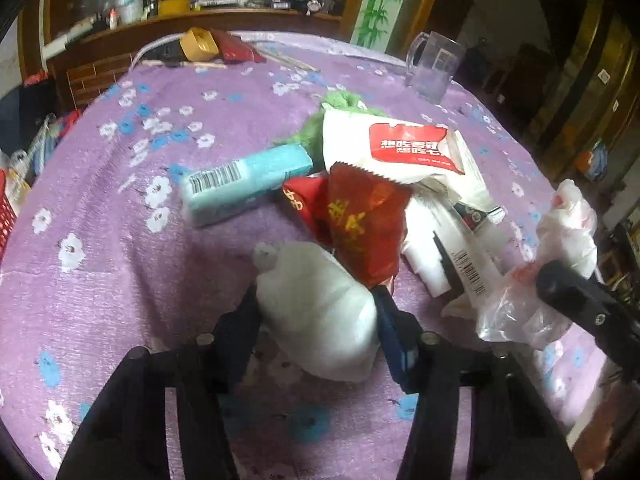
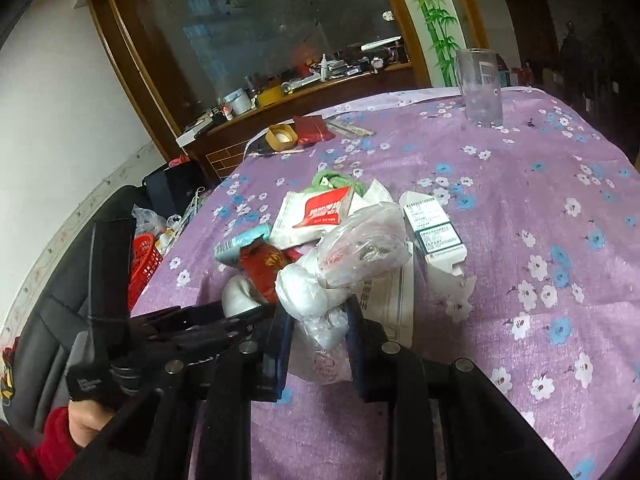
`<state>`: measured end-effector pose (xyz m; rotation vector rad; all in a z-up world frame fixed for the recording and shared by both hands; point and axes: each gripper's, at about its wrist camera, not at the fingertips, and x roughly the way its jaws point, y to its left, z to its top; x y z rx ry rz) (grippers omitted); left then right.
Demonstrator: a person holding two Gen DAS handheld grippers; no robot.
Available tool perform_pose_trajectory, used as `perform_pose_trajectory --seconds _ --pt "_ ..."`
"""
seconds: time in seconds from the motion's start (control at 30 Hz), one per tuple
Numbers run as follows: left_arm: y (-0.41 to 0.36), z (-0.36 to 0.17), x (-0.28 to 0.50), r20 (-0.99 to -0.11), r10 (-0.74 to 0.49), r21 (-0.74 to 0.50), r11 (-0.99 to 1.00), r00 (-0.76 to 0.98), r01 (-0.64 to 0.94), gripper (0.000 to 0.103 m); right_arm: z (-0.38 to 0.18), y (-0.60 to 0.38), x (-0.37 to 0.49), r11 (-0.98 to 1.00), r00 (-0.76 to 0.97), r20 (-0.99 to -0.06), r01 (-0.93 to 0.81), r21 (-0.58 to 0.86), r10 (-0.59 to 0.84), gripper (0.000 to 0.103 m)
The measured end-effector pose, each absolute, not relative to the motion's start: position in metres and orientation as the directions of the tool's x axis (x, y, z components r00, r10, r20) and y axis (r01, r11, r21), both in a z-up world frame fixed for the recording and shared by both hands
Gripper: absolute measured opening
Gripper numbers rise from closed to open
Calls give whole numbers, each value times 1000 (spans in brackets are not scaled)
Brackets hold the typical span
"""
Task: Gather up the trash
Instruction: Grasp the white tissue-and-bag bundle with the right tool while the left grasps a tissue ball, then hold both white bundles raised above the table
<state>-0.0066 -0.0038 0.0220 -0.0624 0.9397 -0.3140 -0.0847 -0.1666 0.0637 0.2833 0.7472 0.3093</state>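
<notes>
**Both claws closed on trash at the near edge of the pile**

Nearest in the left wrist view, the left gripper [image 1: 318,312] holds a white wad [image 1: 320,312] of soft paper or plastic. The wad sits squarely between the two fingers, both pads pressing its sides, its knotted tip poking out toward the far left. The jaws stand at a middling width, filled by the wad.

Nearest in the right wrist view, the right gripper [image 2: 320,320] is clamped narrow on a clear plastic bag [image 2: 360,248]. The crumpled neck of the bag is pinched between the fingers, and its puffed body rises beyond the fingertips, over the pile. The same bag [image 1: 532,280] shows at the right of the left wrist view, just beside a black finger of the right gripper.

Just beyond the wad lies a red wrapper [image 1: 360,220] with gold print, touching the wad's far side. To its left is a teal box [image 1: 244,184] with a barcode, lying flat. Behind both lies a white packet [image 1: 400,148] with a red label, partly over a green cloth [image 1: 340,104]. To the right of the bag, in the right wrist view, lies an opened white carton [image 2: 436,232] on a printed leaflet [image 2: 388,300].

All of it rests on a purple flowered tablecloth [image 1: 160,260]. Far off on the right stands a clear plastic jug [image 1: 434,66], well apart from the pile. At the far left edge lie a yellow tape roll [image 1: 198,44] and a dark red packet [image 1: 236,48]. At the lower left of the right wrist view a hand [image 2: 86,420] in a red sleeve [image 2: 52,436] grips the left gripper's handle.
</notes>
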Motion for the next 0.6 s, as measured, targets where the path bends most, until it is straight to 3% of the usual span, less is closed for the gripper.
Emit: perform_pose_trajectory --seconds 0.13,0.47,0.6 --pt "2 27 -14 -755 -303 -199 951 582 236 40 59 -165 -88 925 692 -628 -166 342 356 27" --pt "23 50 -51 -632 -170 -81 985 756 154 40 56 -141 -96 964 736 -625 -170 205 262 27" --pt "28 49 -52 -625 -139 -66 990 768 126 40 51 -129 -98 965 740 -620 -184 186 260 27"
